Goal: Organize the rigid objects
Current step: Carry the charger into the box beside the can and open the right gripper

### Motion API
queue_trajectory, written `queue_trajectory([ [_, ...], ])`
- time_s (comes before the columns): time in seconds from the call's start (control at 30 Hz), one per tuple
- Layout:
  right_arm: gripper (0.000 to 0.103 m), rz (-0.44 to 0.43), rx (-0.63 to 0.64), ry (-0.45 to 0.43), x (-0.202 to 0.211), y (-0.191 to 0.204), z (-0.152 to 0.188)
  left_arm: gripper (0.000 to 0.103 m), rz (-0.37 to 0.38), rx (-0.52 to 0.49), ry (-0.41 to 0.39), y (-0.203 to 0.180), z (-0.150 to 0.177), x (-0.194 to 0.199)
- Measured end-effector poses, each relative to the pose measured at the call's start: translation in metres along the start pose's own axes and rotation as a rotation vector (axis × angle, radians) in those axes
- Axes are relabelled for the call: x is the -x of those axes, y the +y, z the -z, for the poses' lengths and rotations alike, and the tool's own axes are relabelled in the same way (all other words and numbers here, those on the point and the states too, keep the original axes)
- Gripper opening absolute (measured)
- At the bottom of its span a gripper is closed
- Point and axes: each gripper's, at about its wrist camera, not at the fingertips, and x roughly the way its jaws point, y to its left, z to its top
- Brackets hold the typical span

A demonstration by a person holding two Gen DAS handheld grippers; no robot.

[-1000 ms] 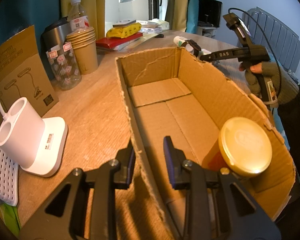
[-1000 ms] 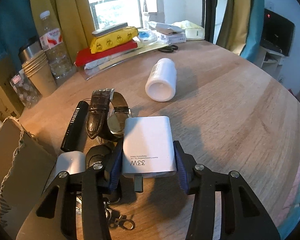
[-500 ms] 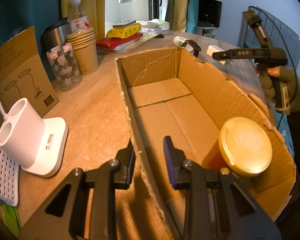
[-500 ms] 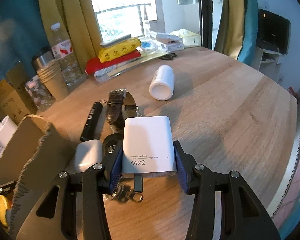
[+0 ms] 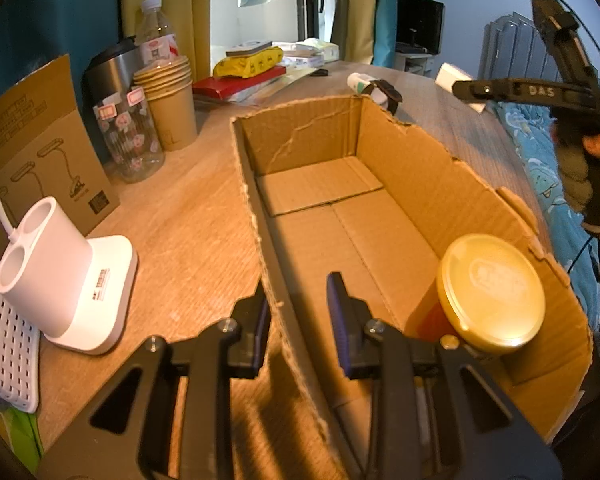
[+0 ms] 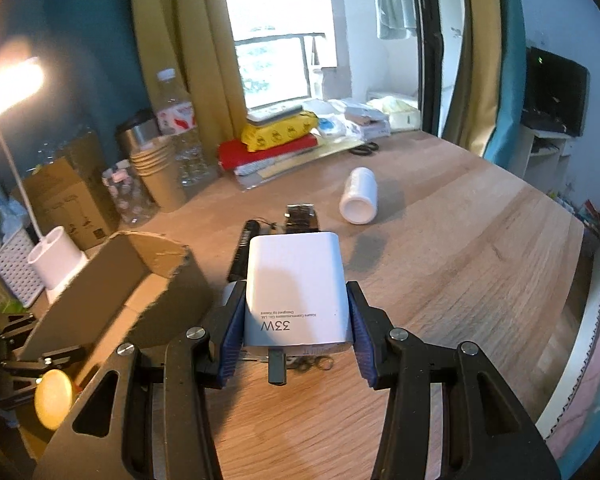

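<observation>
The white charger block (image 6: 296, 288), printed "33W", is sitting squarely between the blue pads of the right gripper (image 6: 296, 320), the jaws pressing on both its sides and holding it clear above the wooden table (image 6: 460, 260), its plug prong pointing back toward the camera. In the left wrist view the same block (image 5: 454, 80) is showing as a pale shape at the tip of the right gripper (image 5: 466, 90), hanging in the air beyond the far right wall of the cardboard box (image 5: 420, 184), with a gloved hand (image 5: 580, 172) gripping the handle. Under the charger on the table, a black stick-shaped object (image 6: 242, 248) and a dark watch strap (image 6: 300, 216) are lying side by side, and a white bottle (image 6: 359, 196) is lying on its side a little further off. The left gripper (image 5: 296, 320) is straddling the near wall of the box, its jaws drawn in narrow on that torn cardboard edge, one finger outside and one inside. Inside the box, in the near right corner, a jar with a gold lid (image 5: 490, 288) is standing. To the left of the box a white two-hole holder (image 5: 48, 268) is resting on the table, with a stack of paper cups (image 5: 168, 96) and a clear patterned bottle (image 5: 128, 136) further back.
</observation>
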Motion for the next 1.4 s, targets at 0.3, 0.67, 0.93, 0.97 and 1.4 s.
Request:
queue_trajectory([
  [0.3, 0.050, -0.068, 0.037, -0.034, 0.021, 0.034, 0.001, 0.028, -0.001, -0.001, 0.000, 0.000, 0.000, 0.000],
  [0.67, 0.050, -0.161, 0.101, -0.032, 0.026, 0.083, 0.006, 0.028, -0.002, -0.001, 0.000, 0.000, 0.000, 0.000],
  [0.93, 0.050, -0.241, 0.163, 0.010, 0.014, 0.121, 0.016, 0.028, -0.002, -0.001, 0.000, 0.001, 0.000, 0.001],
  [0.97, 0.050, -0.248, 0.168, 0.015, 0.013, 0.124, 0.018, 0.028, -0.002, -0.001, 0.000, 0.002, -0.001, 0.001],
  [1.4, 0.049, -0.307, 0.244, 0.129, -0.017, 0.160, 0.039, 0.028, -0.003, -0.001, -0.001, 0.001, 0.000, 0.001],
])
